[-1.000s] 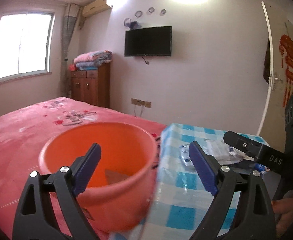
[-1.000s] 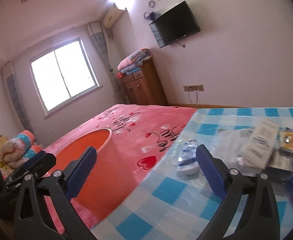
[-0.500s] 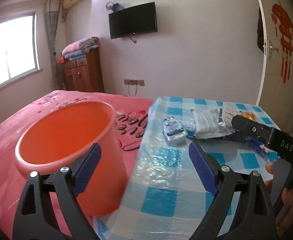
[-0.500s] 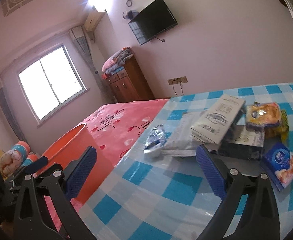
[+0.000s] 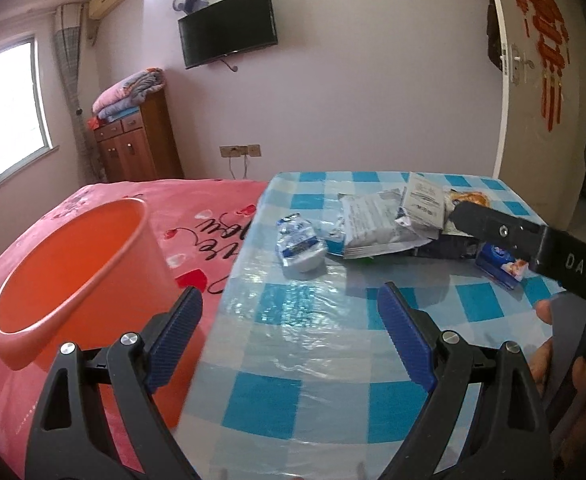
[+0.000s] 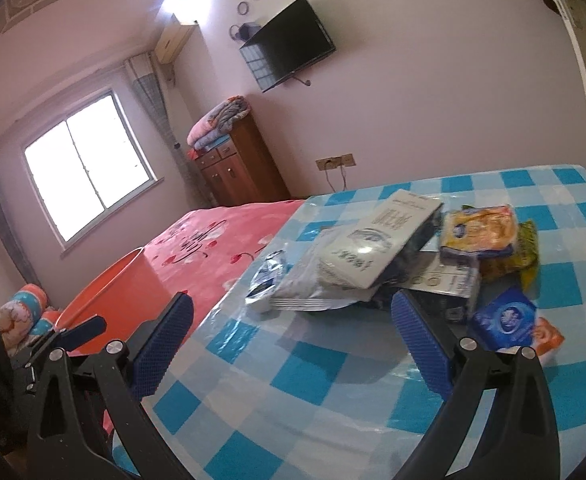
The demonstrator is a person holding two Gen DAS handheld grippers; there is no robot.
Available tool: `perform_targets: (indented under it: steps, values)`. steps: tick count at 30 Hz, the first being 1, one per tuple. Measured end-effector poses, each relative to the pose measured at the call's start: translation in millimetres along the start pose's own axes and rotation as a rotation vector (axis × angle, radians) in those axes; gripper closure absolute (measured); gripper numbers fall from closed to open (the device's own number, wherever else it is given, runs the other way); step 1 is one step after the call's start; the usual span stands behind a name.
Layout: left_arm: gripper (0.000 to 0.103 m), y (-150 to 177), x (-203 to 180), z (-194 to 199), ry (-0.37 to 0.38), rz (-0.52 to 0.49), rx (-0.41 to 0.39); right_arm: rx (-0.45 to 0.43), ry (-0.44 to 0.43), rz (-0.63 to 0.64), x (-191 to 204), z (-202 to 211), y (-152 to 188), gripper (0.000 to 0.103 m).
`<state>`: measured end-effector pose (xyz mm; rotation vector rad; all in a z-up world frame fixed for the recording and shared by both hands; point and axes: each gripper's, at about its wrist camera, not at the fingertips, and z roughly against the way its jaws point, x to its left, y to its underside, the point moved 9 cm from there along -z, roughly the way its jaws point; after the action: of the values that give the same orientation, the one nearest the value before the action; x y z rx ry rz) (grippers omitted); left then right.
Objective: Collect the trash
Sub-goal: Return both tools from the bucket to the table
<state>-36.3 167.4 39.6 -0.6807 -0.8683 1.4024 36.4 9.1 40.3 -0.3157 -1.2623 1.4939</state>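
While both of my grippers hang over the near edge of the checked table (image 5: 317, 392), nothing sits between their blue pads. My left gripper (image 5: 289, 336) has its fingers spread wide above bare tablecloth, and my right gripper (image 6: 291, 344) is likewise wide apart and empty. The trash lies in a loose pile toward the far side of the table: a crumpled white-and-blue wrapper (image 5: 299, 242) nearest the bed-side edge, a silver pouch (image 5: 373, 226) just beside it, a grey box (image 6: 385, 246) lying across the pouch, a yellow snack bag (image 6: 479, 230) and a blue tissue pack (image 6: 505, 320) toward the right. An orange bucket (image 5: 81, 264) stands against the table's left side, in front of the pink bed (image 5: 209, 204).
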Motion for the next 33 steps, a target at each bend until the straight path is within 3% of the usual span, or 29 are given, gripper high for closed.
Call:
perform_targets:
  steps: [12,21,28,33]
  values:
    - [0.013,0,-47,-17,0.070,-0.054,0.062,0.006,0.103,-0.096,-65,20,-11,0.005]
    - [0.013,-20,-91,-30,0.094,-0.159,0.062,0.001,0.165,-0.151,-110,34,-20,0.005]
    - [0.013,-56,-120,-51,0.106,-0.230,0.039,0.011,0.113,-0.272,-146,28,-23,0.005]
    - [0.013,-71,-145,-83,0.136,-0.291,0.088,0.017,0.044,-0.365,-160,19,-27,0.005]
